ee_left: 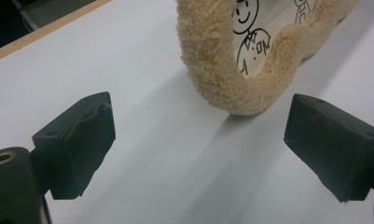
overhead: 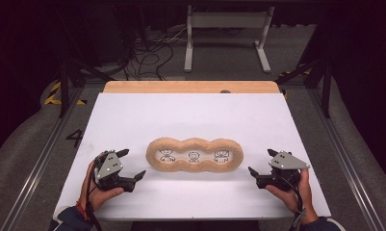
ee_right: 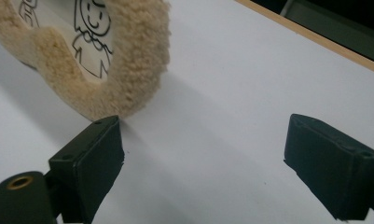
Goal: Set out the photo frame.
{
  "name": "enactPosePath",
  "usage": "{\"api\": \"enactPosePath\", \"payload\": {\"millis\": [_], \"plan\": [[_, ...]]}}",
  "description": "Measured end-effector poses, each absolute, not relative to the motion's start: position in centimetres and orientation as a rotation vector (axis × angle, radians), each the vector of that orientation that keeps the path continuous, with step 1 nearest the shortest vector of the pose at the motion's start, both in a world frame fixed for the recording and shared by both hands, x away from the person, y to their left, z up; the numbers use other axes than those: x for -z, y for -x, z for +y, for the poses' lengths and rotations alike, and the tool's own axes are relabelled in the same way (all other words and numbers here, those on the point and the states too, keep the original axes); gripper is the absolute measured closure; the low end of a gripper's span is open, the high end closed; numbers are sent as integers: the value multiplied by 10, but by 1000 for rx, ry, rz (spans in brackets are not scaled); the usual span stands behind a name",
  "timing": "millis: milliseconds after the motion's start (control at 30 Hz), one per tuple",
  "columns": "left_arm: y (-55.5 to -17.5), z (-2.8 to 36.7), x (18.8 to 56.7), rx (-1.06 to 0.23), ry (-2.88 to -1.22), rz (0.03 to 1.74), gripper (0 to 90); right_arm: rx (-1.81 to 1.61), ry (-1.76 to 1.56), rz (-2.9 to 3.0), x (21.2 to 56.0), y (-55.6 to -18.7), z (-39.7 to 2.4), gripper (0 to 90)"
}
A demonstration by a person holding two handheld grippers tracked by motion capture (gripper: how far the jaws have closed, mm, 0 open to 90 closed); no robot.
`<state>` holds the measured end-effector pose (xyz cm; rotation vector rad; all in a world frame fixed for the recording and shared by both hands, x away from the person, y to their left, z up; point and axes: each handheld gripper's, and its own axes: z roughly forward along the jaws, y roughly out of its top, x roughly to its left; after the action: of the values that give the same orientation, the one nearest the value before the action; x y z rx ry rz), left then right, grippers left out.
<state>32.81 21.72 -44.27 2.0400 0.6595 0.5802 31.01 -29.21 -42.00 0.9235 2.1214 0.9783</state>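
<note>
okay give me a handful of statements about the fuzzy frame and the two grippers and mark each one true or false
1. The fuzzy tan frame has three openings with cartoon figures. True.
2. The left gripper is clamped on the frame. False: its jaws are open and apart from it.
3. The right gripper is open. True.
4. The frame stands on the wooden strip. False: it lies on the white table surface.
5. The frame lies between the two grippers. True.
</note>
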Motion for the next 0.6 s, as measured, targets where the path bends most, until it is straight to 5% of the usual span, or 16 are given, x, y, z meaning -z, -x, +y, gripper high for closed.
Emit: {"api": "enactPosePath", "payload": {"millis": [600], "plan": [[-317,242,457,-558,-2040,724,87,-949,-1024,2053,437,-289,-329,114]]}}
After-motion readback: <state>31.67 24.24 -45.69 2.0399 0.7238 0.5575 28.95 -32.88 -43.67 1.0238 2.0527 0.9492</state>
